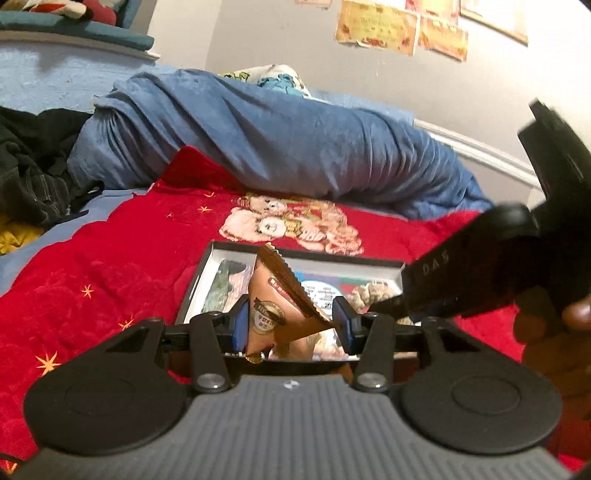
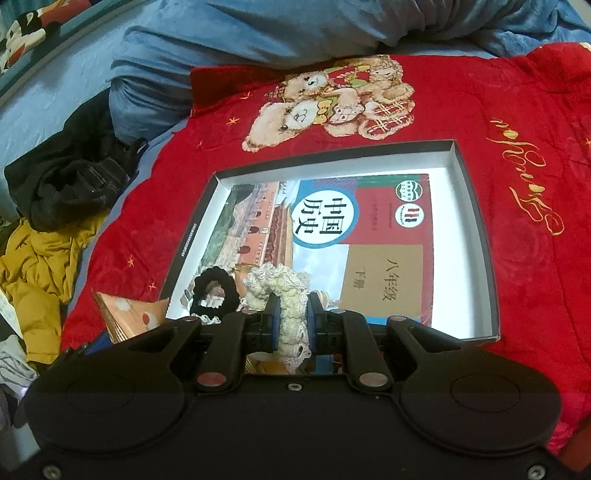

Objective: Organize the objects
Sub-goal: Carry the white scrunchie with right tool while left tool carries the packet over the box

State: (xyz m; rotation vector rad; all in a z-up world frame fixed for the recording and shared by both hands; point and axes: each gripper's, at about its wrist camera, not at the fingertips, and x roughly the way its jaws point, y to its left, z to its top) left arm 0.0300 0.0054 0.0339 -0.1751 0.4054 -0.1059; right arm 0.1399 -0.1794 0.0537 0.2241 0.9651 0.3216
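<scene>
A shallow white-lined box [image 2: 474, 236] with dark walls lies on a red bear-print blanket [image 2: 524, 110]. Inside it lies a schoolbook [image 2: 384, 236] with a black hair scrunchie [image 2: 214, 291] on its near corner. My right gripper [image 2: 291, 321] is shut on a cream lace scrunchie [image 2: 280, 284], held over the book. My left gripper [image 1: 290, 326] is shut on a tan snack packet [image 1: 273, 310] with a serrated edge, held above the box [image 1: 218, 258]. The packet [image 2: 129, 314] also shows at the lower left of the right wrist view. The right gripper's black body [image 1: 480, 266] reaches in from the right.
A rolled blue quilt [image 1: 266, 136] lies behind the red blanket. Black clothing [image 2: 74, 177] and a yellow garment [image 2: 37, 258] are heaped to the left. A hand [image 1: 554, 332] grips the right tool. Paper posters [image 1: 376, 26] hang on the grey wall.
</scene>
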